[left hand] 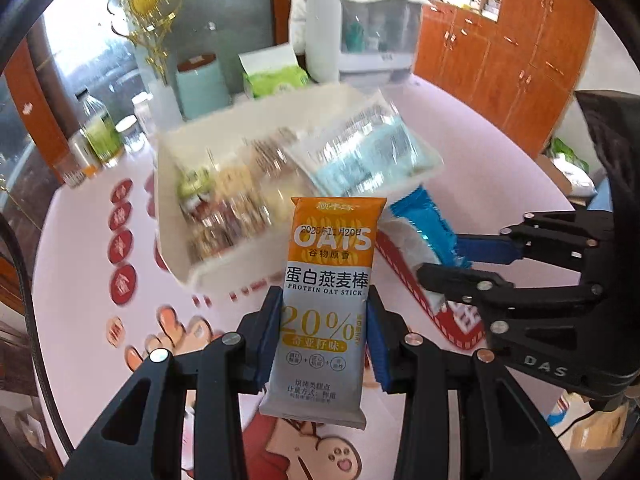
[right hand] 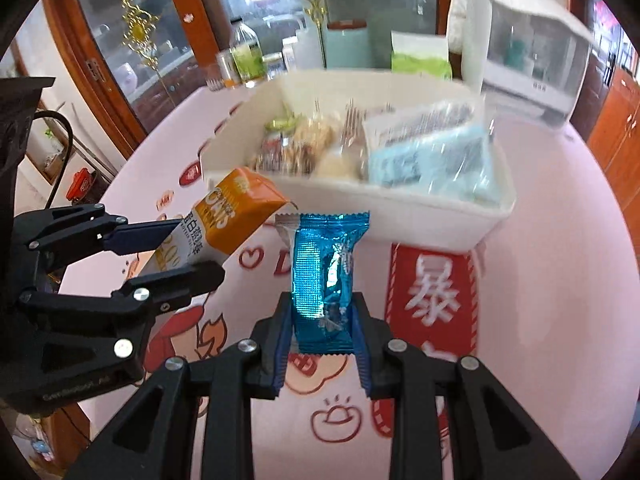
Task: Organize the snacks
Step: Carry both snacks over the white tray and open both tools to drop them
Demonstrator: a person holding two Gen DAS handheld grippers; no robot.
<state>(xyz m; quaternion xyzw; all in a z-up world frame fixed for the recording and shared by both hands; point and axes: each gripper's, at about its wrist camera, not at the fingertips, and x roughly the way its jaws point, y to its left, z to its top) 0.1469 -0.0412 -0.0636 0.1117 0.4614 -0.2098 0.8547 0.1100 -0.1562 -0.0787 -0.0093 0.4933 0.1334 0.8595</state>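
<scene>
My left gripper (left hand: 324,304) is shut on an orange and white protein oat stick packet (left hand: 328,280), held upright above the table. The same packet (right hand: 224,220) and the left gripper (right hand: 192,248) show at the left of the right wrist view. My right gripper (right hand: 322,312) is shut on a shiny blue foil snack packet (right hand: 324,268), also lifted. The right gripper (left hand: 440,258) and its blue packet (left hand: 420,220) appear at the right of the left wrist view. Just beyond both stands a white rectangular bin (right hand: 400,216) holding several wrapped snacks and a pale blue pack (right hand: 432,160).
A pink tablecloth (right hand: 560,280) with red prints covers the table. At its far edge stand a mint canister (right hand: 346,44), a green tissue pack (right hand: 420,60), bottles (right hand: 246,52) and a white dish cabinet (right hand: 528,44). Wooden cupboards (left hand: 500,48) line the wall.
</scene>
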